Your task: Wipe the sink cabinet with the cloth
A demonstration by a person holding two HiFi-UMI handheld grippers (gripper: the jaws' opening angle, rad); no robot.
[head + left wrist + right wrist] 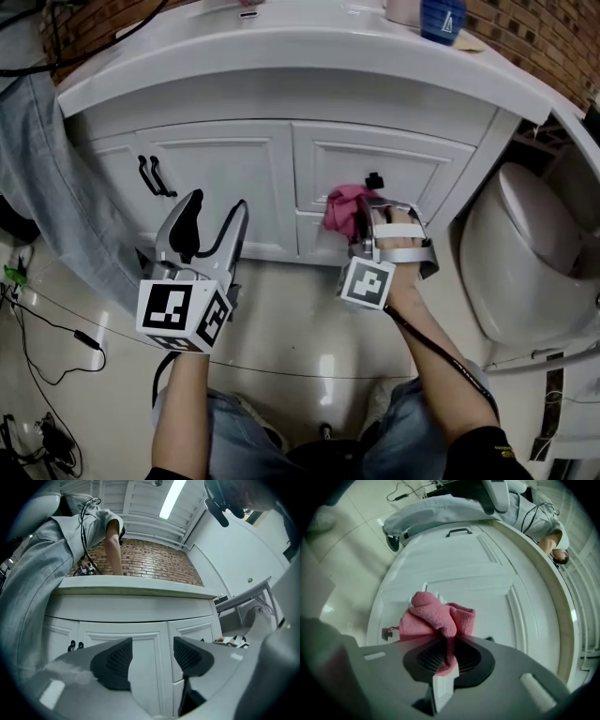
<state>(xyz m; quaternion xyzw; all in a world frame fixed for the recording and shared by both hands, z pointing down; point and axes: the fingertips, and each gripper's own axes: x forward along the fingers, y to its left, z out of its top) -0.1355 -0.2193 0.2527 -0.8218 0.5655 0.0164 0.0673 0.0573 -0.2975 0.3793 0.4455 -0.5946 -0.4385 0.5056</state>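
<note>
**A:** Start nearest. What are the two grippers doing?

**B:** The left gripper (217, 211) (152, 656) hangs low in front of the cabinet. Its dark ribbed fingers (115, 660) stand apart with nothing between them. The right gripper (370, 216) (447, 656) has its fingers clamped on a fold of the pink cloth (343, 210) (436, 618).

**A:** Any print on them?

**B:** Only black-and-white square markers on the cubes, one by the left wrist (183, 314) and one by the right (367, 283). There are no letters.

**A:** Where does the cloth sit?

**B:** It is bunched ahead of the right fingers, against the right-hand door of the white sink cabinet (234, 187) (140, 620) (464, 569). That puts it just below and left of that door's small black knob (374, 179).

**A:** And the other door?

**B:** It is shut, with a pair of black handles (155, 176) at its left edge.

**A:** Above that?

**B:** The pale bench (281, 47) overhangs the doors. A blue container (442, 19) stands on it at the right with a pale triangular mark; its print is too small to read.

**A:** Farther round?

**B:** A toilet (525, 272) stands right of the cabinet. A person in grey clothing (42, 159) is at the left, and the wall behind is brick (534, 37).
</note>
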